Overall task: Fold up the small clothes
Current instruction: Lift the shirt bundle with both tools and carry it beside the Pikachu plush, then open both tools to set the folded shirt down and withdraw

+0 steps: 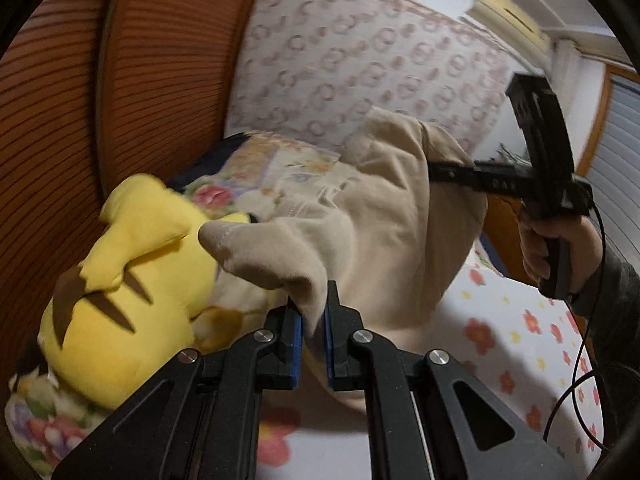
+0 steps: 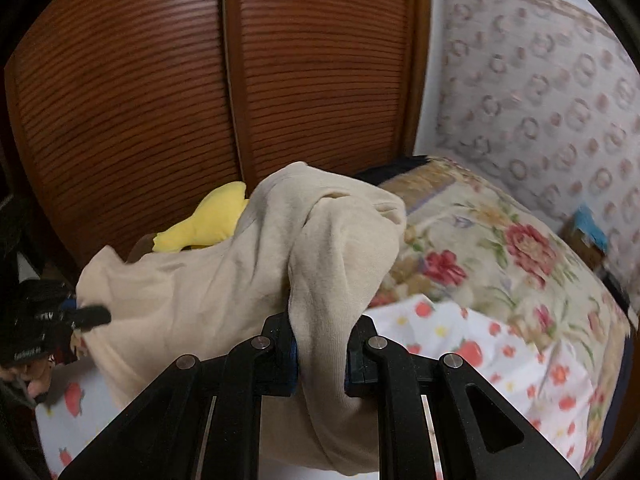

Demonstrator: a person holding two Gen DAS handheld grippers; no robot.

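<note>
Beige soft knit garment (image 1: 384, 216), one item, hangs lifted between two grippers above one floral bedsheet (image 1: 520, 340). Left gripper (image 1: 314, 320) and right gripper (image 2: 320, 344) are each clamped on a fabric fold. One yellow plush toy (image 1: 132, 272) lies beside it.

Left wrist view: close behind its fingers (image 1: 294, 336), facing across the bed (image 1: 520, 340) toward the wallpapered wall.
Right wrist view: close behind its fingers (image 2: 362, 350), facing the slatted wooden doors (image 2: 160, 80).
Shared: beige garment (image 1: 380, 220), yellow plush toy (image 1: 132, 264), floral quilt.
</note>
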